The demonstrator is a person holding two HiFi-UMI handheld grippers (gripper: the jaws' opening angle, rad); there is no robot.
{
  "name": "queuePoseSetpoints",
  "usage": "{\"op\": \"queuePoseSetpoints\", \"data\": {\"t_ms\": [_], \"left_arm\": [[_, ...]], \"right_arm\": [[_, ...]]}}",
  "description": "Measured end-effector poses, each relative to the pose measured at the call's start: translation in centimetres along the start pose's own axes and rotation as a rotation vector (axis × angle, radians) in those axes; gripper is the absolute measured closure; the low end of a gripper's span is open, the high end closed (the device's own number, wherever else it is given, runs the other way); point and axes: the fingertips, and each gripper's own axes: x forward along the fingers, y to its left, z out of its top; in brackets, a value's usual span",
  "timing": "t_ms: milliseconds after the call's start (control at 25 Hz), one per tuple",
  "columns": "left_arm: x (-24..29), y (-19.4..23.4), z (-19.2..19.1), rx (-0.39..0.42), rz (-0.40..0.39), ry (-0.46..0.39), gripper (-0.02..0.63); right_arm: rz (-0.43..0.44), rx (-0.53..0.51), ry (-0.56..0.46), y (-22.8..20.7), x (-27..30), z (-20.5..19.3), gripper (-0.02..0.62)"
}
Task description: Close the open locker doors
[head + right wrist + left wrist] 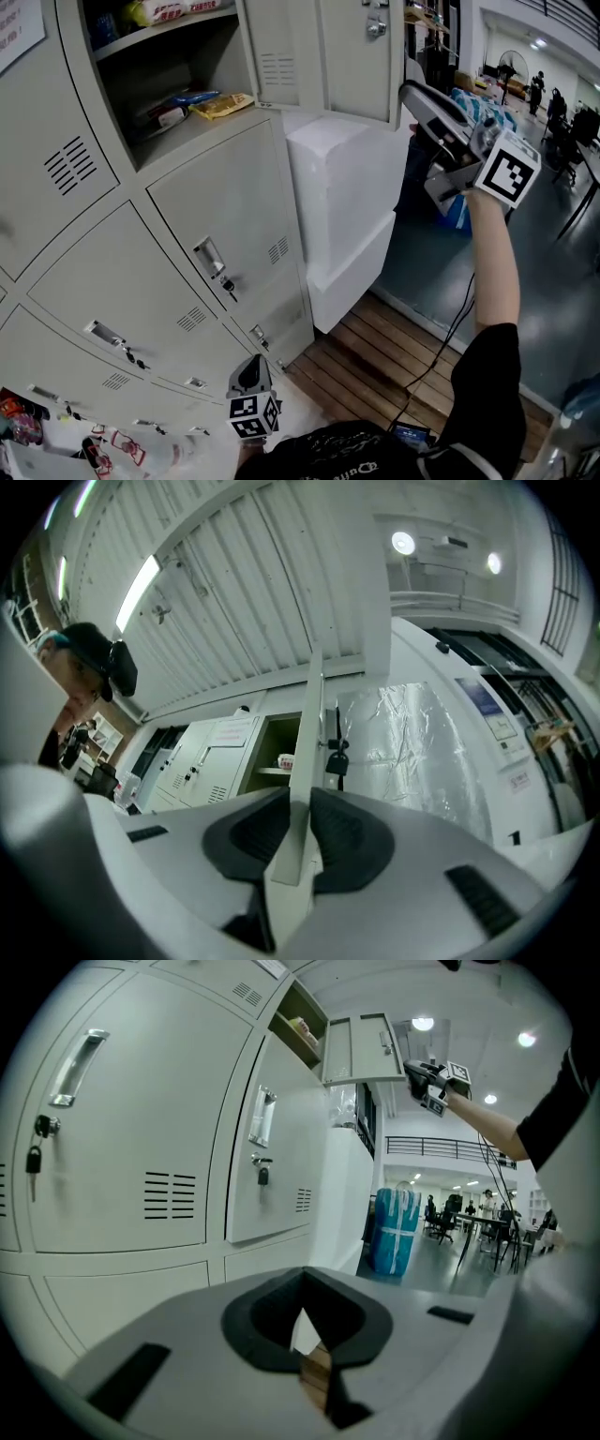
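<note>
Lockers (216,216) in grey steel fill the wall on the left, most of them shut with keys hanging from their latches. One upper compartment (178,112) stands open, with snack packets (202,103) lying on its shelf. Its door (323,52) is swung right out toward the hall. The right gripper (412,96) is raised to it, and its claw is pinching the door's free edge (305,789), which runs straight up between the two pads just below the hanging padlock (336,759).

So the step in hand looks like taking hold of the door to close it. The next move would call for carrying that edge round in an arc toward the frame, then letting go before the claw is trapped between door and frame.

The left gripper (251,368) hangs low in front of the bottom lockers, claw pressed together on nothing (305,1335).

The door's top is cut off in the head view. Its hinge cannot be made out. Clutter (37,427) at the lower left corner may belong to another open locker, but I cannot tell.
</note>
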Motion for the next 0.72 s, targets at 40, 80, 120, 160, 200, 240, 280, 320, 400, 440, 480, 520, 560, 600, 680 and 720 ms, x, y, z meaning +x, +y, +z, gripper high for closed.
{"op": "queuePoseSetpoints", "data": {"t_ms": [40,80,120,160,200,240,280,320,400,440,480,520,560,600,680,720], "left_arm": [[-0.1,0.2,0.0,-0.001,-0.001,0.002,0.600],[-0.1,0.3,-0.1,-0.002,-0.001,0.004,0.600],[-0.2,0.5,-0.1,-0.003,-0.002,0.005,0.600],[-0.3,0.6,-0.2,-0.003,-0.002,0.005,0.600],[-0.4,0.7,-0.3,-0.003,-0.003,0.006,0.600],[-0.5,0.8,-0.4,-0.003,-0.003,0.007,0.600],[-0.7,0.9,-0.4,-0.003,-0.004,0.010,0.600],[-0.8,1.0,-0.5,-0.003,-0.003,0.012,0.600],[-1.1,1.4,-0.6,-0.001,0.000,0.015,0.600],[-1.3,1.6,-0.7,-0.002,0.002,0.016,0.600],[-1.4,1.7,-0.7,-0.003,0.004,0.016,0.600],[-1.6,1.9,-0.8,-0.005,0.005,0.017,0.600],[-1.8,2.0,-0.9,-0.007,0.007,0.018,0.600],[-2.0,2.2,-1.0,-0.010,0.008,0.019,0.600],[-2.4,2.5,-1.3,-0.015,0.011,0.021,0.600],[-2.6,2.6,-1.4,-0.016,0.013,0.021,0.600]], "right_arm": [[-0.005,-0.024,0.002,0.5,0.1,0.1,0.525],[-0.007,-0.038,0.001,0.9,0.1,0.1,0.525],[-0.006,-0.041,-0.004,1.3,0.2,0.1,0.525],[-0.008,-0.041,-0.009,1.7,0.3,0.1,0.525],[-0.015,-0.040,-0.016,2.1,0.5,0.1,0.525],[-0.022,-0.041,-0.022,2.4,0.6,0.1,0.525],[-0.027,-0.042,-0.029,2.8,0.7,0.1,0.525],[-0.025,-0.041,-0.036,3.3,0.8,0.1,0.526],[-0.007,-0.031,-0.045,4.5,1.2,0.1,0.529],[0.004,-0.026,-0.047,5.0,1.5,0.1,0.529],[0.014,-0.023,-0.047,5.6,1.8,0.1,0.529],[0.022,-0.021,-0.045,6.2,2.1,0.0,0.529],[0.028,-0.019,-0.043,6.8,2.4,-0.1,0.529],[0.030,-0.019,-0.040,7.4,2.7,-0.2,0.529],[0.033,-0.024,-0.035,8.5,3.3,-0.4,0.529],[0.036,-0.028,-0.034,9.1,3.7,-0.5,0.529]]}}
